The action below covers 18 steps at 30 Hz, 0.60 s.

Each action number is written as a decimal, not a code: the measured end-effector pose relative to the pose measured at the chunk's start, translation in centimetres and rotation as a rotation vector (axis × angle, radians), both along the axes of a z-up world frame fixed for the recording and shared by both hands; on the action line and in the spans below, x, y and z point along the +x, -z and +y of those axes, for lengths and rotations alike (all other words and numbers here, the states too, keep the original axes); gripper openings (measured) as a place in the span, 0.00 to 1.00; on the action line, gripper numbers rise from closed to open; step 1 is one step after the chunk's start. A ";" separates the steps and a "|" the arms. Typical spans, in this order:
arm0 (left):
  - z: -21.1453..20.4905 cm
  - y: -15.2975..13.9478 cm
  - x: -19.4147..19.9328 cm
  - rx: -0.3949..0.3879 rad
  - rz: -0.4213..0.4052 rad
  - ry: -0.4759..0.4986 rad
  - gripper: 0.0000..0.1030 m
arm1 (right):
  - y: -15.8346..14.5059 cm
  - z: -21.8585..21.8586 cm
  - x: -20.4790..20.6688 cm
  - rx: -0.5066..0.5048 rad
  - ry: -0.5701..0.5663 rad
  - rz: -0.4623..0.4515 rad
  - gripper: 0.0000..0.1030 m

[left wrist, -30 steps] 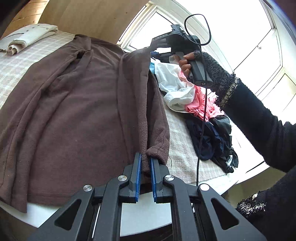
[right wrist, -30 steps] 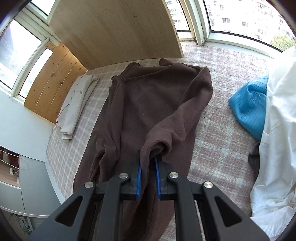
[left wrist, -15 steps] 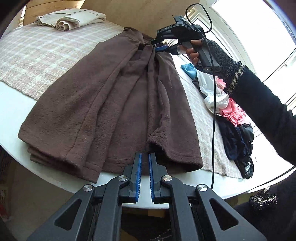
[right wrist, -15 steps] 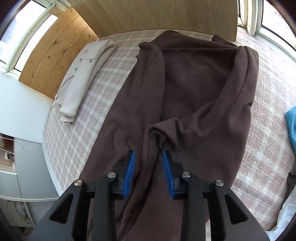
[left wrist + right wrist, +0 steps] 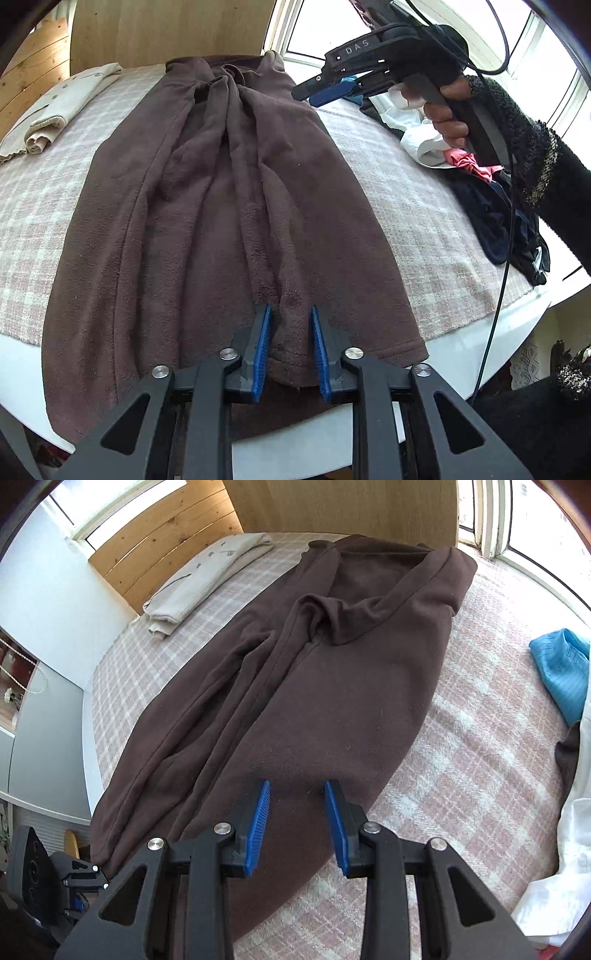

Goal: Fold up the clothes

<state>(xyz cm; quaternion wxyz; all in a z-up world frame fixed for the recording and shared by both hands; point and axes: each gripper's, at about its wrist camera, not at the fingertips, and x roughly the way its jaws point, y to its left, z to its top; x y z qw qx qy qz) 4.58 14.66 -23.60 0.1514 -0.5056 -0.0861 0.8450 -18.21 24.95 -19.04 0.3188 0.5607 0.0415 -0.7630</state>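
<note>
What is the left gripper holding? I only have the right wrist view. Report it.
Observer: The left gripper is closed on a fold at the hem of the brown fleece garment.
Operator: Tell me where that hem lies.
Observer: It overhangs the table's white edge.
Operator: Report what lies past the blue cloth.
Observer: A pink piece and dark navy clothes are heaped there.
</note>
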 end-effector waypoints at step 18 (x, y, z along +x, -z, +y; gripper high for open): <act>-3.2 -4.3 2.3 -0.017 0.025 -0.127 0.21 | -0.6 -1.1 -8.9 0.000 -0.025 0.052 0.32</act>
